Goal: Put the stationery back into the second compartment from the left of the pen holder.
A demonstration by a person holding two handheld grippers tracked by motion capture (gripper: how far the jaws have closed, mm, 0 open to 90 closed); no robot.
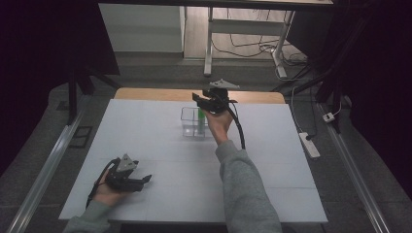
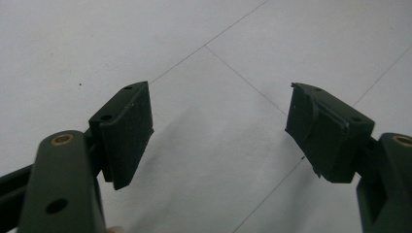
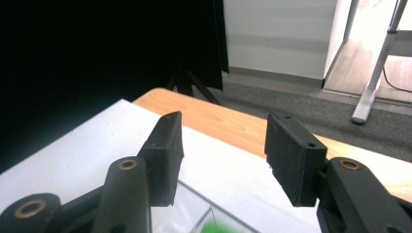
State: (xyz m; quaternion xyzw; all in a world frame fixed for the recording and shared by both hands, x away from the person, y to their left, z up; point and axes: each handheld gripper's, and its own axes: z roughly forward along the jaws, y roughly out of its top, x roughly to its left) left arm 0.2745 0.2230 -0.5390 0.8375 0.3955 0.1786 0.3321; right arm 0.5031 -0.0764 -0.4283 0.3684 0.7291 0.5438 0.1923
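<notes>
my right tool [image 1: 200,99] hangs just above the clear square plastic box [image 1: 188,127] mid white worktop [image 1: 145,131], jaws apart and empty. a green stick-like item [image 1: 200,119] stands inside the box. my left tool [image 1: 145,179] rests near the worktop's front edge, jaws wide apart, empty.

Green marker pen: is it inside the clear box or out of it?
Inside. The green marker pen stands upright within the clear plastic box; right gripper above it, jaws apart, empty.
</notes>
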